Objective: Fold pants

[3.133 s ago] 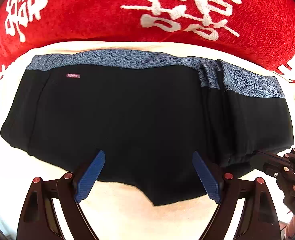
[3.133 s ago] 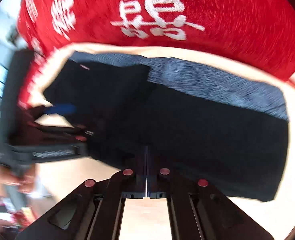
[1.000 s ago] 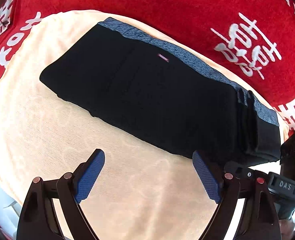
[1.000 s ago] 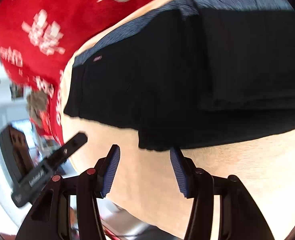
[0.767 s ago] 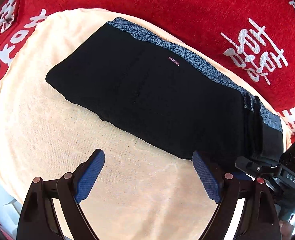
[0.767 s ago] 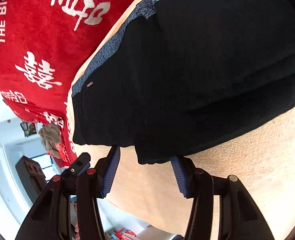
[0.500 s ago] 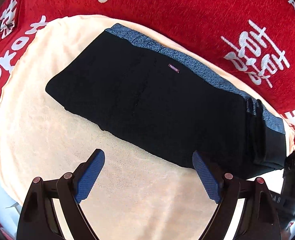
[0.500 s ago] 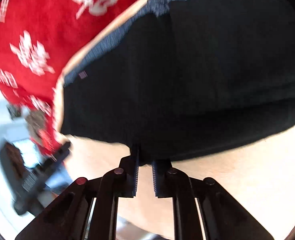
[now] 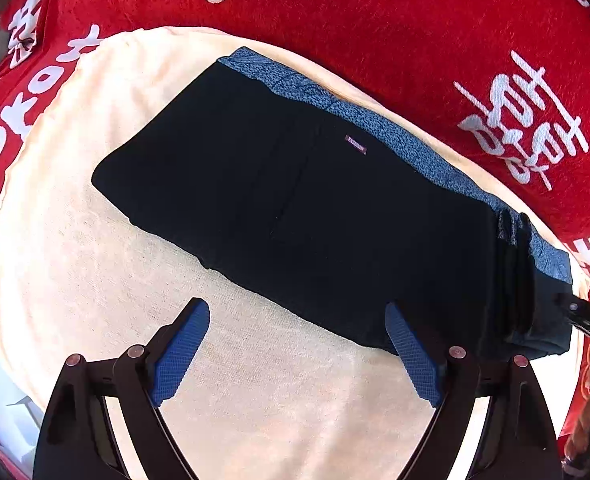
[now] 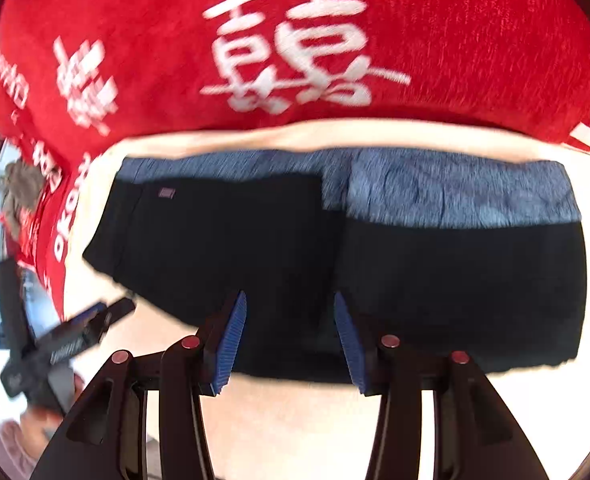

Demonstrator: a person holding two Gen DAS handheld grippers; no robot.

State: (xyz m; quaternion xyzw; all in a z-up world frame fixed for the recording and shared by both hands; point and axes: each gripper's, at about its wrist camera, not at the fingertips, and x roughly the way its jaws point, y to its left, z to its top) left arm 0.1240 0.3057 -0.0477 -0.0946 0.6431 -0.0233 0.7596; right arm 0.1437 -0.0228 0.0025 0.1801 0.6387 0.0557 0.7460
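Observation:
The black pants (image 9: 295, 208) with a blue-grey waistband (image 9: 395, 136) lie folded flat on the cream towel (image 9: 75, 260). My left gripper (image 9: 295, 308) hovers open over the towel at the pants' near edge, nothing between its pads. From the right wrist, the pants (image 10: 435, 280) fill the middle, one half folded over the other on the left. My right gripper (image 10: 289, 298) hangs above their near edge. Its jaws are opening, and the blue pads (image 10: 231, 340) stand apart, pressing on nothing. The cloth lies below the gap.
A red blanket (image 9: 415, 40) with white characters surrounds the towel on the far side and the left. The towel's near edge (image 10: 295, 420) runs under my right gripper. The left gripper's body (image 10: 75, 336) shows at the left, with a room beyond.
My right gripper shut on the pants' near edge half a second ago, then let go, rose and rolled, so the pants now sit square in its view. The left gripper hardly moved.

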